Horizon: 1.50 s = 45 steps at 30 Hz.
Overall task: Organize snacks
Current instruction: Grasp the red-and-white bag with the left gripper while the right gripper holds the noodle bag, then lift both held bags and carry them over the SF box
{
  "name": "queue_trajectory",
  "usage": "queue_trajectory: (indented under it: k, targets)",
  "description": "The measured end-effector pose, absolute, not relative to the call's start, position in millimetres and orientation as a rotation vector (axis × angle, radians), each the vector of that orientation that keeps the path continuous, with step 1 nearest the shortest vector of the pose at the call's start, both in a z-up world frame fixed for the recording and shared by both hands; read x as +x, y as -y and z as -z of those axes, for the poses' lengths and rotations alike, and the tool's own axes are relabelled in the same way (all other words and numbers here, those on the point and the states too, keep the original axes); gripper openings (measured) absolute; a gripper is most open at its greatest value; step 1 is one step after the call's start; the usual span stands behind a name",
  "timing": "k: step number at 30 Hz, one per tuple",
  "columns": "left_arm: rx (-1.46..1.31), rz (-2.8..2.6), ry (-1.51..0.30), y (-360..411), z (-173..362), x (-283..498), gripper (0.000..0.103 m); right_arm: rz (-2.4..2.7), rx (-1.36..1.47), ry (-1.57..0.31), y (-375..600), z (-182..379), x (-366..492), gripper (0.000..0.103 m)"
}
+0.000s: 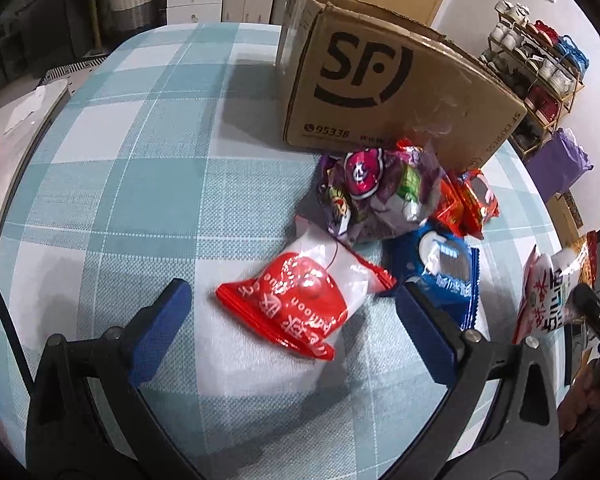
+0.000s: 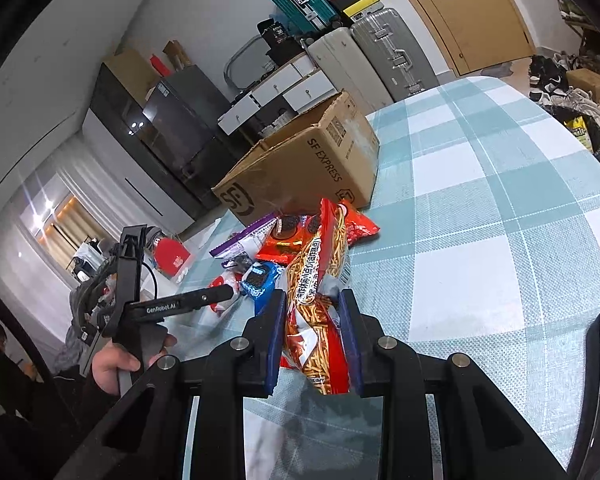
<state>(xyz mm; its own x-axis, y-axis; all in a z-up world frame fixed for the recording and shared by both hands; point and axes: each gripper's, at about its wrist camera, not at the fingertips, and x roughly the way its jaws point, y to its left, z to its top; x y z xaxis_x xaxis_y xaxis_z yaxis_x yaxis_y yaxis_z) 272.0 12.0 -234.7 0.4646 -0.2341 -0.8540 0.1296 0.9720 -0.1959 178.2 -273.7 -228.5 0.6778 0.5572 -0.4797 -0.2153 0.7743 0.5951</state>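
Reading "SF EXPRESS" — cardboard box (image 2: 312,160) — "95338".

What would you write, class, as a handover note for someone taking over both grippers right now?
Right gripper: shut on the noodle snack bag, held above the table.
Left gripper: open, empty, over the red-and-white packet.
Purple bag, orange packet and blue cookie packet lie piled on the checked tablecloth in front of the cardboard box.
Done: one bag picked.
Left: sort all the snacks; box contents unseen.
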Motion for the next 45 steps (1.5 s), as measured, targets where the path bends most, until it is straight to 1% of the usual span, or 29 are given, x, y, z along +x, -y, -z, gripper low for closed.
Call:
queue_trajectory:
  k: [1,3,4,5,7,8,12,17,31,45]
  targets:
    - [-0.098,0.229,-1.066,-10.5,234.5,273.8,0.097,-0.46,0.529,-0.7,273.5,228.0,178.5,0.026]
    - [-0.064,0.233,-1.057,-7.1,233.8,273.9,0.081,-0.46,0.521,-0.694,272.8,226.6,177.6,0.026]
    - [-0.039,0.238,-1.051,-5.0,232.9,273.8,0.077,-0.461,0.523,-0.694,273.0,226.5,177.6,0.026]
    - [-0.021,0.238,-1.046,-3.9,232.9,272.6,0.068,-0.463,0.527,-0.694,273.1,226.0,177.7,0.026]
    - [-0.006,0.252,-1.043,-3.5,232.0,270.6,0.061,-0.459,0.526,-0.693,272.9,225.9,178.2,0.026]
    - [-0.008,0.261,-1.038,-4.8,231.1,268.4,0.052,-0.459,0.528,-0.693,272.9,225.9,178.2,0.026]
    - [0.005,0.251,-1.019,-11.7,228.2,259.3,0.045,-0.457,0.535,-0.693,272.3,225.2,177.2,0.026]
    - [-0.019,0.255,-1.0,-22.3,222.2,244.1,0.041,-0.459,0.53,-0.688,270.3,221.9,175.7,0.026]
    - [-0.023,0.3,-0.911,-18.8,193.2,202.7,0.041,-0.484,0.501,-0.674,256.0,213.1,175.5,0.026]
    - [-0.069,0.34,-0.867,-22.4,164.7,187.0,0.041,-0.493,0.443,-0.652,243.9,196.6,168.5,0.026]
